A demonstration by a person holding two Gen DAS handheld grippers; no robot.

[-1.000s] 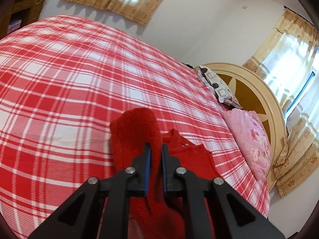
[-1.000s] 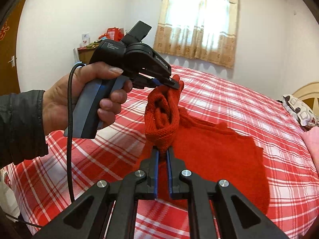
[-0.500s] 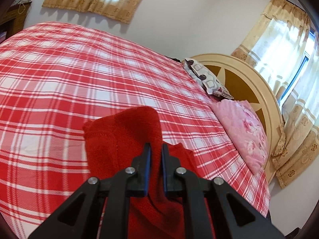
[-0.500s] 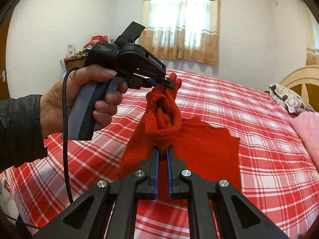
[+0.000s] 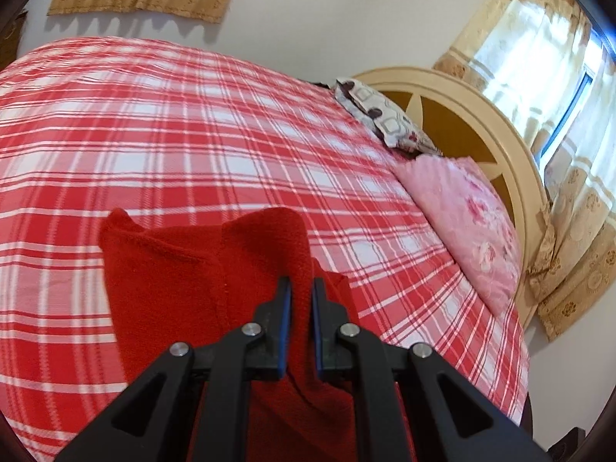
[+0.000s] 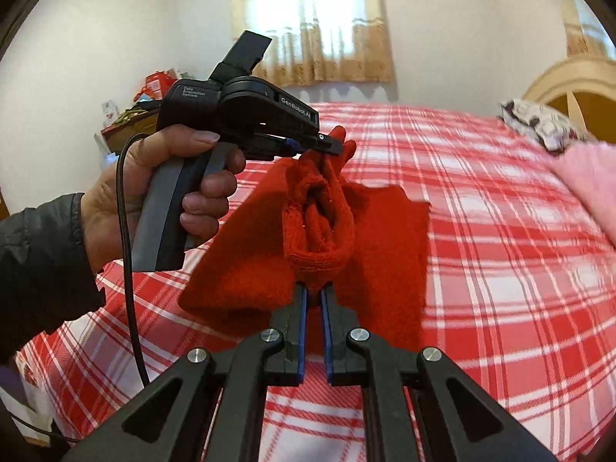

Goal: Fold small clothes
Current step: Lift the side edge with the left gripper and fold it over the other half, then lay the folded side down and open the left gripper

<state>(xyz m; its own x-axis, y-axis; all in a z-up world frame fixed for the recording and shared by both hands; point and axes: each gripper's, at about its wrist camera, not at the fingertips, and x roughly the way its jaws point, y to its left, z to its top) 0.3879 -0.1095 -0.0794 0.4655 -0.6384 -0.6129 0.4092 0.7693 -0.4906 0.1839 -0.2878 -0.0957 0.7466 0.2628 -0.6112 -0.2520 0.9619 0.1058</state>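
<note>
A small red knitted garment point(image 6: 385, 238) hangs in the air above the red plaid bed point(image 6: 500, 231), held by both grippers. My right gripper point(image 6: 312, 288) is shut on its bunched lower edge. My left gripper point(image 6: 331, 146), held in a hand, is shut on the upper end of the same bunch, just above and beyond the right one. In the left wrist view the left gripper point(image 5: 299, 285) pinches a fold of the garment point(image 5: 200, 277), which drapes below and to the left of it.
The plaid bedspread point(image 5: 192, 134) stretches far ahead. A pink pillow point(image 5: 466, 223) and a patterned pillow point(image 5: 385, 123) lie against the cream headboard point(image 5: 481, 115). A cluttered cabinet point(image 6: 131, 123) stands by the left wall. Curtained windows are behind.
Both grippers have lifted the garment higher, and more of it hangs off the bed. The left wrist view has swung toward the headboard.
</note>
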